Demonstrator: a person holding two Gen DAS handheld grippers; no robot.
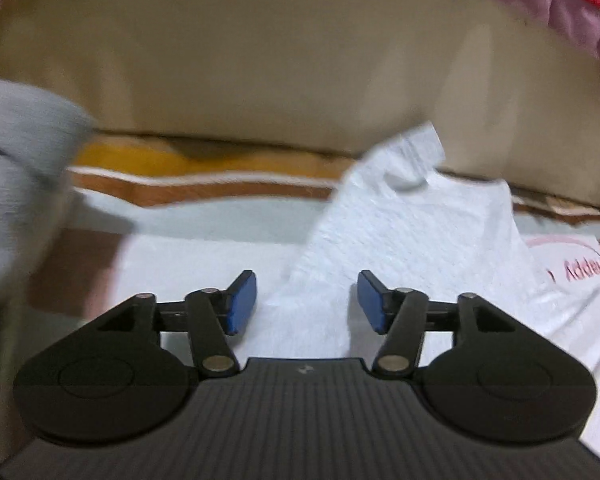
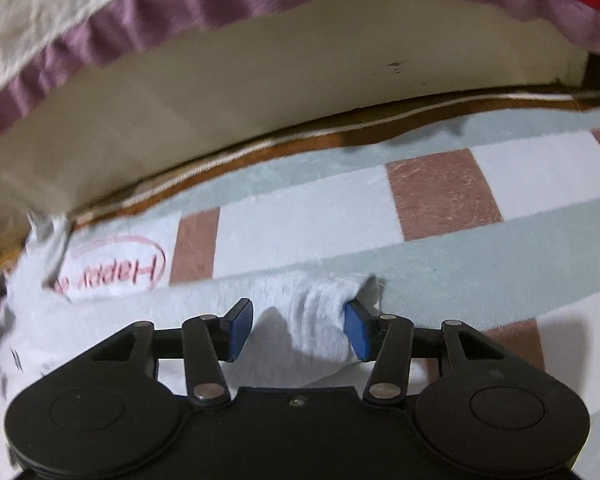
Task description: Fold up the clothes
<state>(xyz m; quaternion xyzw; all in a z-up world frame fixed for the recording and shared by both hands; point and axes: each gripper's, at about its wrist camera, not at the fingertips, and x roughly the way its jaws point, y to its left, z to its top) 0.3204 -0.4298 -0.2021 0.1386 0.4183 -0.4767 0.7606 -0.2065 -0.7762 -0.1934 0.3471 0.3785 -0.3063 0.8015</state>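
Garment [image 1: 412,232] white, spread flat on checked blanket [image 2: 444,196] for folding. Left gripper [image 1: 306,302] released, nothing between pads. Right gripper [image 2: 298,330] slack, bunched fold against right pad, left pad clear.

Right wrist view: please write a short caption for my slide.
Open right gripper over a bunched fold of the white textured garment on a checked blanket.
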